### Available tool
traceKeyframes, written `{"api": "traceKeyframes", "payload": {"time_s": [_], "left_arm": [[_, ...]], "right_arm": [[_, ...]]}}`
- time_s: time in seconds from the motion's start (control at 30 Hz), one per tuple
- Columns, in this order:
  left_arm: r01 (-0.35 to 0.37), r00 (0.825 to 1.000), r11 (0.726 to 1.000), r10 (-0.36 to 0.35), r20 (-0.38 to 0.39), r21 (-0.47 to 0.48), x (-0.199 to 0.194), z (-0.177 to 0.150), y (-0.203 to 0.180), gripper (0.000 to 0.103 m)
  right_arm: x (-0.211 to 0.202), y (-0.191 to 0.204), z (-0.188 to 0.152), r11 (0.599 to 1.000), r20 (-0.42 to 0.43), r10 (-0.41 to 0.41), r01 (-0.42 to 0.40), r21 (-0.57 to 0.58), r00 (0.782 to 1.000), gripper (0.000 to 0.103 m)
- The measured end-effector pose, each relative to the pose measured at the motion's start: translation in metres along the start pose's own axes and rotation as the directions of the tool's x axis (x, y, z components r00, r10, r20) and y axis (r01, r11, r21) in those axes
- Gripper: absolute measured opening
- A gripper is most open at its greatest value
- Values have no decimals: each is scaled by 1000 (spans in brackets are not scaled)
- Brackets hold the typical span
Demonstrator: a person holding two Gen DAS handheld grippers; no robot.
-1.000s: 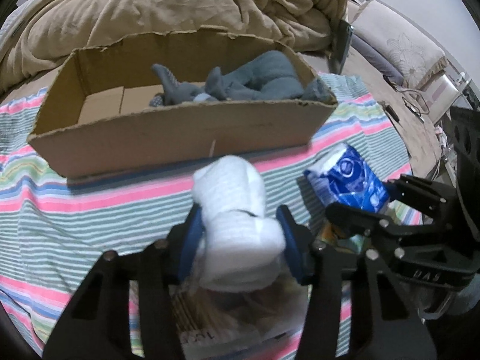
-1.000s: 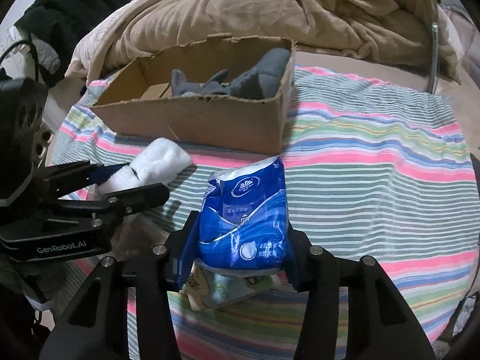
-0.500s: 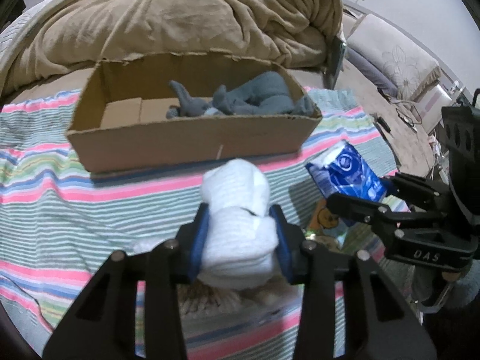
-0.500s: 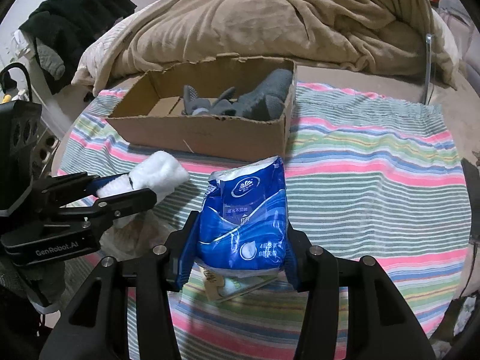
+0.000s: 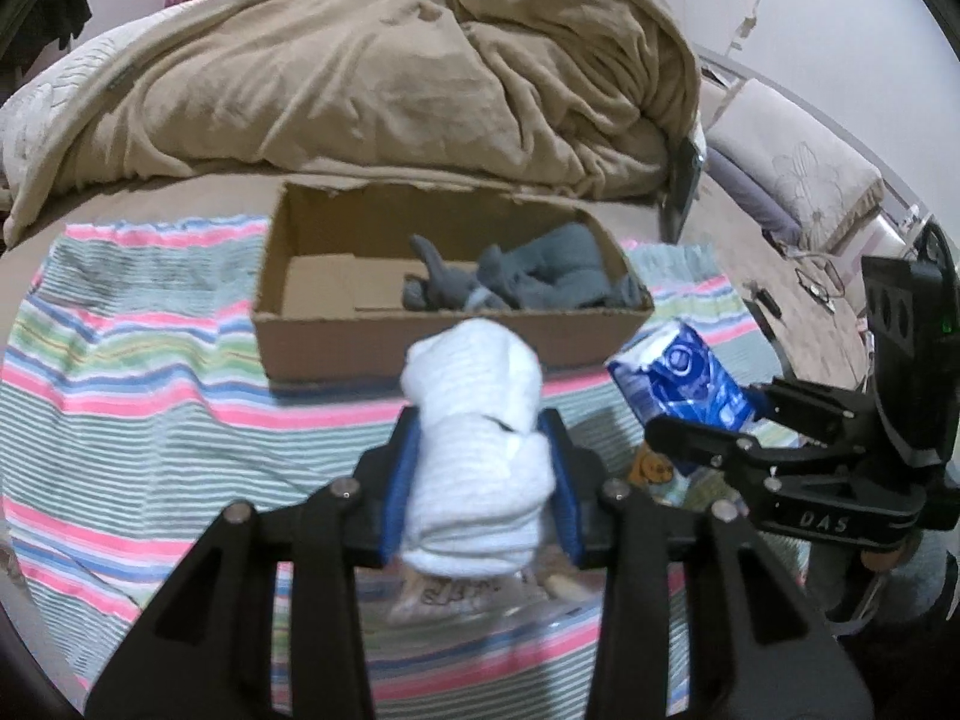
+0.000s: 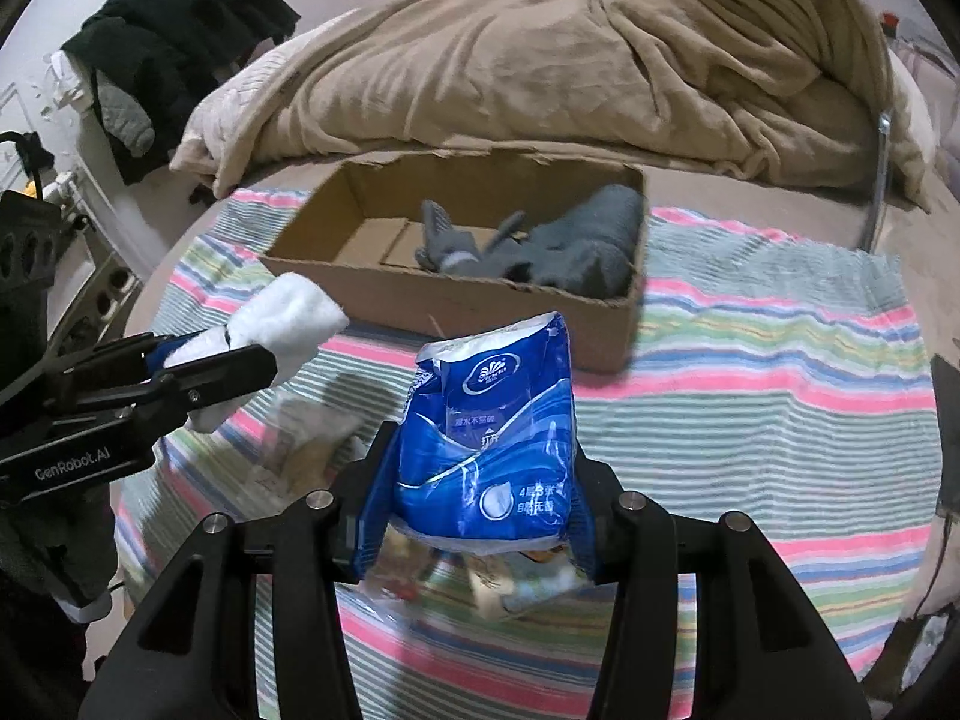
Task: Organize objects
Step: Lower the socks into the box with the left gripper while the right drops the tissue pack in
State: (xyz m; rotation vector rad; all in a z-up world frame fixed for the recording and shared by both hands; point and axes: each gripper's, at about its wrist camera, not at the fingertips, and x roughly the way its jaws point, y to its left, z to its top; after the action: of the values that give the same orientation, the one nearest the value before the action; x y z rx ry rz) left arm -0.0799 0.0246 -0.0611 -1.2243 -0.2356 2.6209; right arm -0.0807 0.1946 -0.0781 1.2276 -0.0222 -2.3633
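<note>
My left gripper [image 5: 480,468] is shut on a rolled white sock [image 5: 474,420] and holds it above the striped cloth [image 5: 120,420], in front of the cardboard box [image 5: 360,348]. The sock also shows in the right wrist view [image 6: 282,324]. My right gripper [image 6: 480,498] is shut on a blue tissue pack [image 6: 486,438], raised above the cloth [image 6: 780,420]; the pack shows in the left wrist view [image 5: 684,384] too. The box [image 6: 480,300] holds grey socks [image 6: 540,246] at its right end; they also show in the left wrist view [image 5: 522,276].
A tan blanket [image 5: 360,72] is heaped on the bed behind the box. Clear snack bags [image 6: 306,450] lie on the cloth under the grippers. Dark clothes [image 6: 180,42] hang at the far left. A cushion [image 5: 798,174] sits at the right.
Both grippers have risen and pulled back from the box with their loads, so the box looks smaller and further away. Both grips are unchanged.
</note>
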Motion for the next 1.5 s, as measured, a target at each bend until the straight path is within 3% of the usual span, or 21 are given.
{"api": "traceKeyframes", "payload": {"time_s": [0.73, 1.5], "left_arm": [[-49, 993, 997, 54, 104, -52, -21, 38, 49, 40], [-119, 988, 993, 120, 96, -10, 38, 70, 62, 40]], "right_arm": [[12, 39, 62, 992, 58, 62, -56, -109, 996, 52], [57, 28, 108, 990, 51, 103, -98, -102, 993, 52]]}}
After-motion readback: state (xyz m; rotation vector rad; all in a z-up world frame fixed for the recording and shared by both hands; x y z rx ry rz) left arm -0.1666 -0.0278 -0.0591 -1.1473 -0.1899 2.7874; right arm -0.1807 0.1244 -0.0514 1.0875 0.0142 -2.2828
